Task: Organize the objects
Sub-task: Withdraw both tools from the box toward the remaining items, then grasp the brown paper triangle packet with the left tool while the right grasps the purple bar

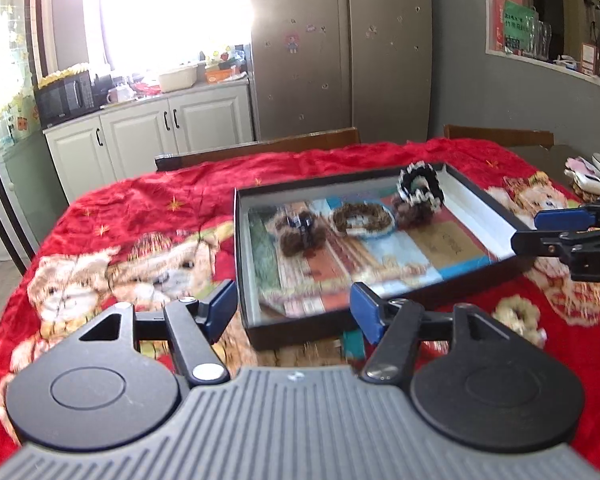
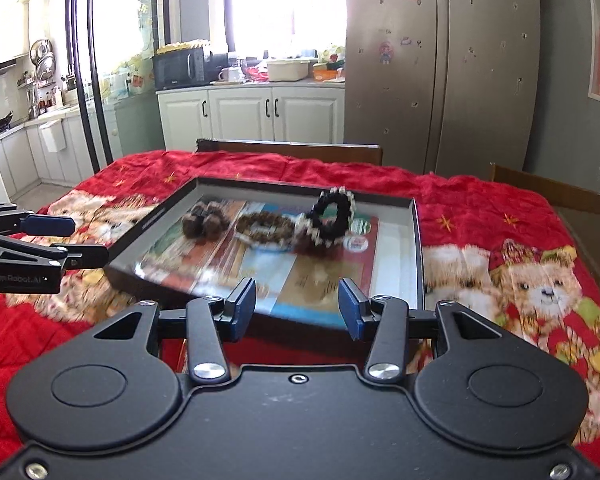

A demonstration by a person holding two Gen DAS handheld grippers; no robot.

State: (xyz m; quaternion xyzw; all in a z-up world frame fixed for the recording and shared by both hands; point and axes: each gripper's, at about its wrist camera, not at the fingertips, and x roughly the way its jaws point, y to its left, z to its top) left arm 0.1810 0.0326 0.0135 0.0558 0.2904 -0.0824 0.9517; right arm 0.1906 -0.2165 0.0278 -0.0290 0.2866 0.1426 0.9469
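Cream fuzzy scrunchie (image 1: 518,316) on red-blanketed counter (image 1: 148,200) — right of left tool (image 1: 294,306), nearer right tool (image 2: 297,309); both empty, agape.

Both wrist views look forward and downward from close above the table (image 1: 140,200), facing the kitchen. Left view sits left of the tray (image 1: 244,264), right view nearer its right. Both share the tray.

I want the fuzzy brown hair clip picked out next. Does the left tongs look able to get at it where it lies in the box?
Probably yes. The left tongs stand open and empty before the box, and the brown hair clip lies uncovered near that side, apart from the brown scrunchie. Only the low box wall intervenes.
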